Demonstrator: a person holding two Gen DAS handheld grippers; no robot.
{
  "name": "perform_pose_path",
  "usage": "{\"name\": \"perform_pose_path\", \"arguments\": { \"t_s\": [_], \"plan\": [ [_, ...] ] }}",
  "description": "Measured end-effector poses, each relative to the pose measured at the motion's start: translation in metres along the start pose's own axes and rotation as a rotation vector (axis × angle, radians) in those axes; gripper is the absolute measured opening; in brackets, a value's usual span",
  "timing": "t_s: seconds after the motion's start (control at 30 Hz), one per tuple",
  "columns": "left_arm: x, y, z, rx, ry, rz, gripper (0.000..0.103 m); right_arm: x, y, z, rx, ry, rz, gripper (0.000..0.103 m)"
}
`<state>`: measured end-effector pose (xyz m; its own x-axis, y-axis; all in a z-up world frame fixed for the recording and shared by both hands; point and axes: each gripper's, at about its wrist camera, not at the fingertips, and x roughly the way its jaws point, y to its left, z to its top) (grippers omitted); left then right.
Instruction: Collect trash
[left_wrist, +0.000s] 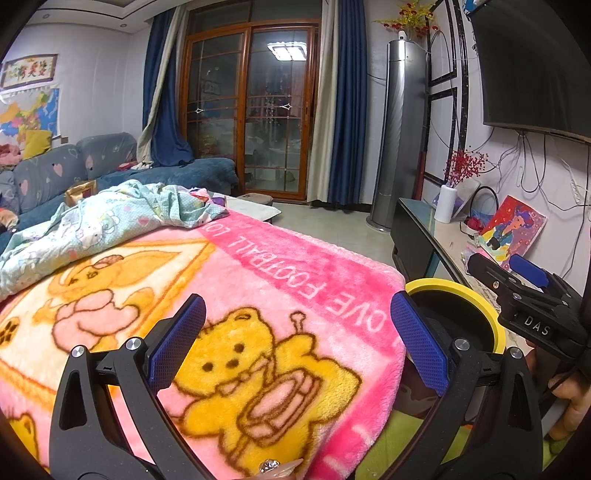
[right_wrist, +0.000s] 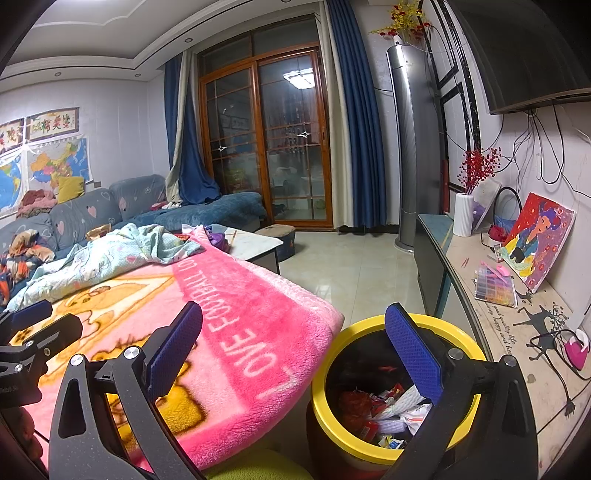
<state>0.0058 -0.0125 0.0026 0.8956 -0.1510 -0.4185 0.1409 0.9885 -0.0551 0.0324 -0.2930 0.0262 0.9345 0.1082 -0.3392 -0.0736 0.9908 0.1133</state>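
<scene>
Left wrist view: left gripper (left_wrist: 297, 339) spread wide and empty over the fluffy pink blanket (left_wrist: 258, 280), round yellow-rimmed bin (left_wrist: 476, 295) at right. Right wrist view: right gripper (right_wrist: 293, 354) wide, empty, its right pad above the bin (right_wrist: 332, 424) holding crumpled wrappers (right_wrist: 384, 410).

Both claws stand spread wide with nothing between their pads. Ahead of the left claw (left_wrist: 297, 339) lies the flat pink blanket (left_wrist: 258, 295), bare and passable up to the rumpled light-blue quilt (left_wrist: 110, 221) heaped at its far left. To its right the right claw (left_wrist: 517, 291) hangs close by, over the yellow-rimmed bin (left_wrist: 458, 291). Below the right claw (right_wrist: 293, 347) the bin's (right_wrist: 332, 417) mouth is open, trash (right_wrist: 388, 410) piled low inside. The blanket's edge (right_wrist: 258, 350) presses against the bin on the left; the long table (right_wrist: 517, 332) crowds it on the right. Beyond the bin, the tiled floor (right_wrist: 351, 266) is free.
</scene>
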Motion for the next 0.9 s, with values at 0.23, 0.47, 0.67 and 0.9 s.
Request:
{"name": "perform_pose_path", "arguments": {
  "t_s": [0.23, 0.47, 0.67, 0.9],
  "plan": [
    [0.001, -0.003, -0.001, -0.007, 0.004, -0.009, 0.092, 0.0, 0.0, 0.0, 0.0, 0.0, 0.0, 0.096],
    [0.001, 0.003, 0.0, -0.038, 0.013, 0.02, 0.092, 0.005, 0.006, 0.0, -0.014, 0.026, 0.025, 0.096],
    [-0.009, 0.036, 0.002, -0.116, 0.023, 0.105, 0.092, 0.015, 0.036, 0.007, -0.051, 0.083, 0.163, 0.096],
    [-0.086, 0.125, -0.008, -0.267, 0.087, 0.319, 0.092, 0.028, 0.148, 0.01, -0.175, 0.253, 0.544, 0.096]
  ]
}}
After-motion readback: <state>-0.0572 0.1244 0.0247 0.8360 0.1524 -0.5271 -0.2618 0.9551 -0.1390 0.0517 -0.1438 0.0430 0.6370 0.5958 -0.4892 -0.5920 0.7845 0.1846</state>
